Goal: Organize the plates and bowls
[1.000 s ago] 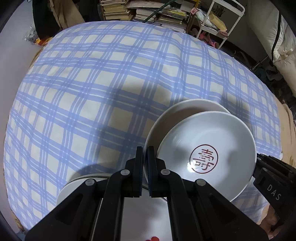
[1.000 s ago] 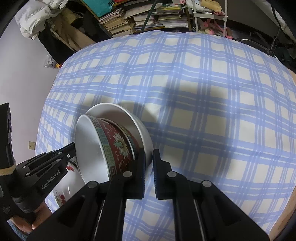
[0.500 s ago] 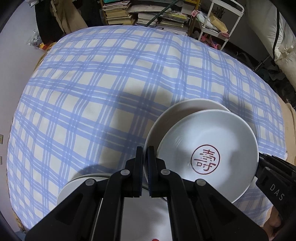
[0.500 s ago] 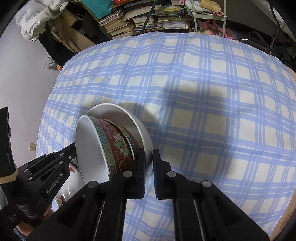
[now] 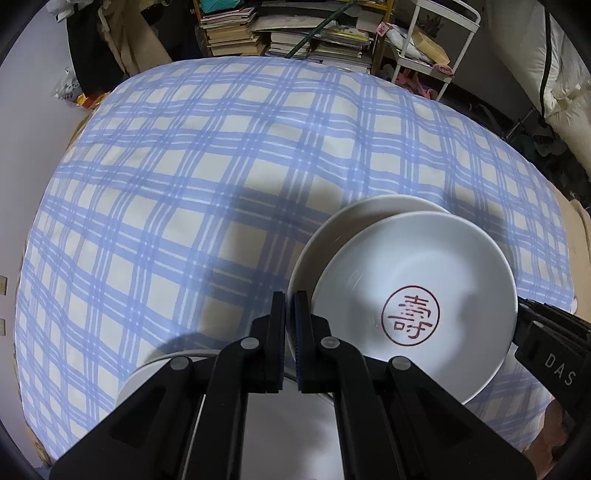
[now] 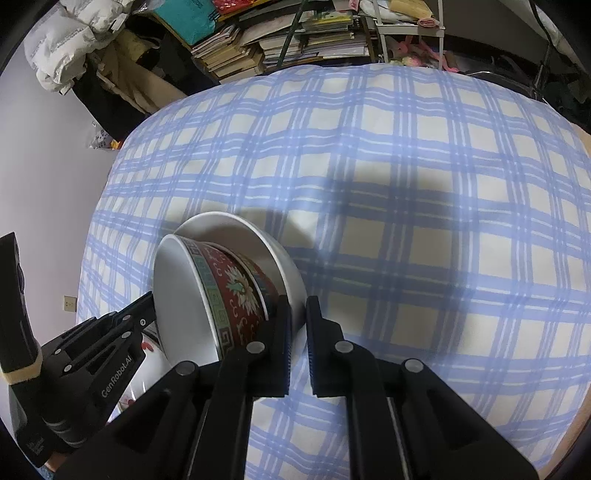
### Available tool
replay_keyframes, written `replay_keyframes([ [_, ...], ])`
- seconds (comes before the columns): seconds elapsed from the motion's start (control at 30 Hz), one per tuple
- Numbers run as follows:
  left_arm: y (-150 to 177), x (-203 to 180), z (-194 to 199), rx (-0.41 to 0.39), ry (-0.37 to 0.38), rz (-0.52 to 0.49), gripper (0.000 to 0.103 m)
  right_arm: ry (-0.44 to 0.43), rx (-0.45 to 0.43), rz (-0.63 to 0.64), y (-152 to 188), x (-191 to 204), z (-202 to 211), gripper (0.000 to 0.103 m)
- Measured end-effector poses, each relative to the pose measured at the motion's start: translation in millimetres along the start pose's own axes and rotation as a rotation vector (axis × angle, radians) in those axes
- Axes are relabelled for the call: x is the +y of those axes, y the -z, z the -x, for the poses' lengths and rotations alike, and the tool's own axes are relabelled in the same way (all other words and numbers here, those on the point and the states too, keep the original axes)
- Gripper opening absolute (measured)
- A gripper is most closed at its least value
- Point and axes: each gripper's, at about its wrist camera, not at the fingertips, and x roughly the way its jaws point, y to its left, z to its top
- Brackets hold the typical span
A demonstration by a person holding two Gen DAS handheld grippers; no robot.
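My left gripper [image 5: 290, 301] is shut on the rim of a white plate [image 5: 347, 236]. A white bowl [image 5: 417, 306] with a red character stamp rests on that plate. In the right wrist view the same stack shows tilted: the bowl's red patterned outside [image 6: 236, 291] against the white plate [image 6: 273, 254]. My right gripper [image 6: 297, 306] is shut on the plate's opposite rim. Both grippers hold the stack above the checked cloth. Another white plate [image 5: 159, 373] lies low under the left gripper.
A blue and cream checked tablecloth [image 5: 221, 166] covers the round table. Stacks of books [image 5: 236, 33] and a white wire rack [image 5: 436, 44] stand beyond the far edge. A white padded coat [image 6: 70, 40] hangs at the back left.
Both grippers have risen with the plate and bowl; the table looks smaller and more of the room shows. The grips are unchanged.
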Motion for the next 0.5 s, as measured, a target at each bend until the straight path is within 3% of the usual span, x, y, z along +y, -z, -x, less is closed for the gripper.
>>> replay_keyframes([
  [0.5,1.5,-0.8,0.1,-0.003,-0.017,-0.008,0.002,0.025,-0.019,0.024,4.7,7.8,0.6,0.009],
])
